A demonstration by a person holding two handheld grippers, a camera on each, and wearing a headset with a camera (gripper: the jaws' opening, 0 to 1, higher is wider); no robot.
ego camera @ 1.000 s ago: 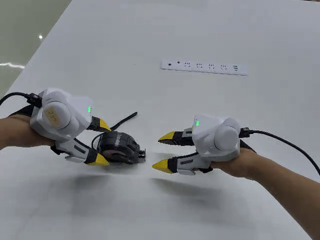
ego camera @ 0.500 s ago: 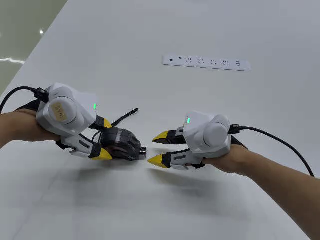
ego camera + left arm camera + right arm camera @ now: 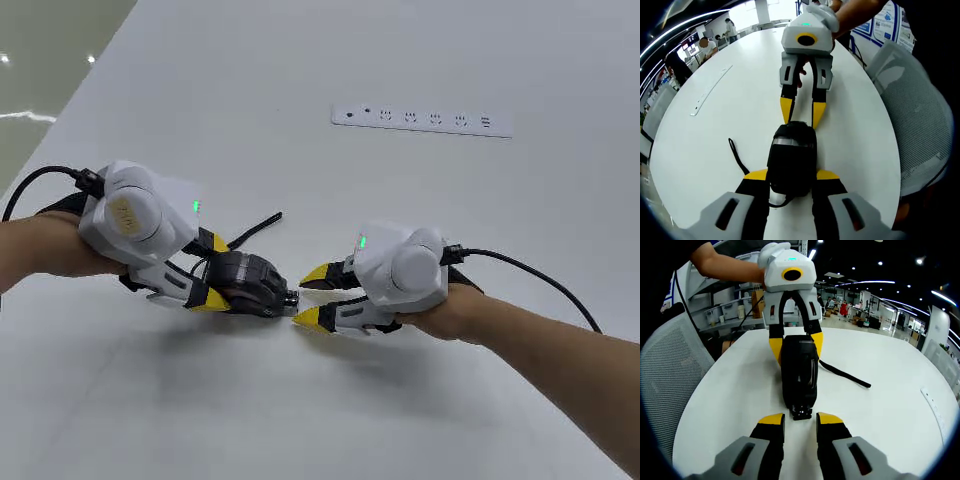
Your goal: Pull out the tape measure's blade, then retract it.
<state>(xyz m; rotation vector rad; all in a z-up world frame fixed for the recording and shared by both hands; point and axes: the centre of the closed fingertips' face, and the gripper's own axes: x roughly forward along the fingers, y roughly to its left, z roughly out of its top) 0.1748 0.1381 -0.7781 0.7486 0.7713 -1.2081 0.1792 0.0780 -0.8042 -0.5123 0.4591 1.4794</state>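
L gripper (image 3: 213,272) clamps the tape measure (image 3: 245,283) by its black case, one yellow tip on each flank; in the left gripper view the tips (image 3: 791,175) press the case (image 3: 791,155) on both sides. The case sits low over the white table (image 3: 300,420), mouth end facing R; can't tell if it touches the surface.

R gripper (image 3: 311,297) is spread apart, gripping nothing. In the right gripper view its tips (image 3: 801,419) sit either side of the blade hook (image 3: 802,414), w/ a gap on both sides and no contact seen. The hook is right at the case mouth (image 3: 799,372), no length of blade showing.

The two grippers point tip to tip, near each other. A black strap (image 3: 255,230) trails from the case across the table, away from the person. A white power strip (image 3: 425,119) lies flat, well apart at the far side. A black cable (image 3: 530,275) runs back from the R gripper along the forearm. A grey mesh chair (image 3: 910,125) stands beside the table edge.
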